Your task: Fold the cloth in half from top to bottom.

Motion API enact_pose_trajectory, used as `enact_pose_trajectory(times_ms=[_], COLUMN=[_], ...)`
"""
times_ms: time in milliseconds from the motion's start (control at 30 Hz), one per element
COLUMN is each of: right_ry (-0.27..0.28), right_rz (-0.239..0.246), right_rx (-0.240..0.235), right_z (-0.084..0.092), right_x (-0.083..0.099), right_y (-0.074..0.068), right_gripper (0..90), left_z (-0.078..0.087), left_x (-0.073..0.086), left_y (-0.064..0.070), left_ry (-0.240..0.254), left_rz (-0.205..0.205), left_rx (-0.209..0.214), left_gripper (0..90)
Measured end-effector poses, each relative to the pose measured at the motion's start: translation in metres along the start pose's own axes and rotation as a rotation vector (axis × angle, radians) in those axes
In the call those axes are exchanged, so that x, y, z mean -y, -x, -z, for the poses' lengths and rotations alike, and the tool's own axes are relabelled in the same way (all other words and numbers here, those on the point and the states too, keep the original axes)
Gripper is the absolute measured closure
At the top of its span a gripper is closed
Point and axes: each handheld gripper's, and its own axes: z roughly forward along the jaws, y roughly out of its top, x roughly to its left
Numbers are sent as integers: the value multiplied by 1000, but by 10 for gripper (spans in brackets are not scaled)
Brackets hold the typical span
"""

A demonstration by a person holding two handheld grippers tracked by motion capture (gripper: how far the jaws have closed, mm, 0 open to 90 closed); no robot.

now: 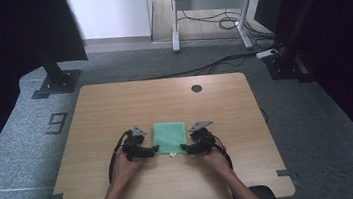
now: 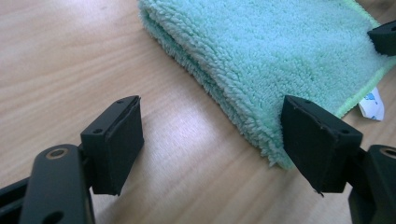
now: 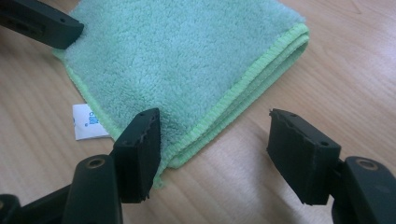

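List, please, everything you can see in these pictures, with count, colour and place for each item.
folded towel: one, mint green, near middle of the table, between the two grippers
label: one, white, sticking out from the towel's near edge
table: one, light wood, centre of the high view
cable hole: one, dark, far side of the tabletop
desk frame: one, white, on the floor beyond the table, cables under it
left gripper: one, black, at the towel's left near corner, jaws apart
right gripper: one, black, at the towel's right near corner, jaws apart
hands: two, holding the grippers
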Motion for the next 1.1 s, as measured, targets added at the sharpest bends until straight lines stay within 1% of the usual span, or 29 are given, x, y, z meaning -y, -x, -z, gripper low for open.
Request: enact_pose_trajectory(times_ms=[167,367,467,633,700,767,833,900,933,1100], right_ry=[3,9,10,10,8,10,15,27,32,45], right_rz=[-6,-28,-23,-7,-6,0,-1,0,2,20], right_rx=[8,11,13,22,24,23,24,20,17,6], right_z=[-4,-6,-5,-4,-3,-2,1,4,6,18], right_x=[-4,-5,-5,-6,-6,-7,-8,-9,-9,-12], right_y=[6,12,11,10,9,10,9,9,8,6], right_gripper=[349,349,349,347,328,307,286,266,255,205], left_z=[-5,-8,-7,-7,-7,-2,2,6,8,17], left_x=[-7,-9,-9,-9,-10,-12,-14,-15,-15,-14], left_y=[-4,-5,-5,-5,-4,-1,1,4,5,14], left_ry=[0,1,0,-2,-3,0,10,18,18,6], left_rz=[-8,-3,6,15,10,-18,-30,-33,-42,-79], left_rx=[-14,-11,-6,6,5,10,12,21,23,10], left_gripper=[220,220,217,175,156,148,143,141,139,113])
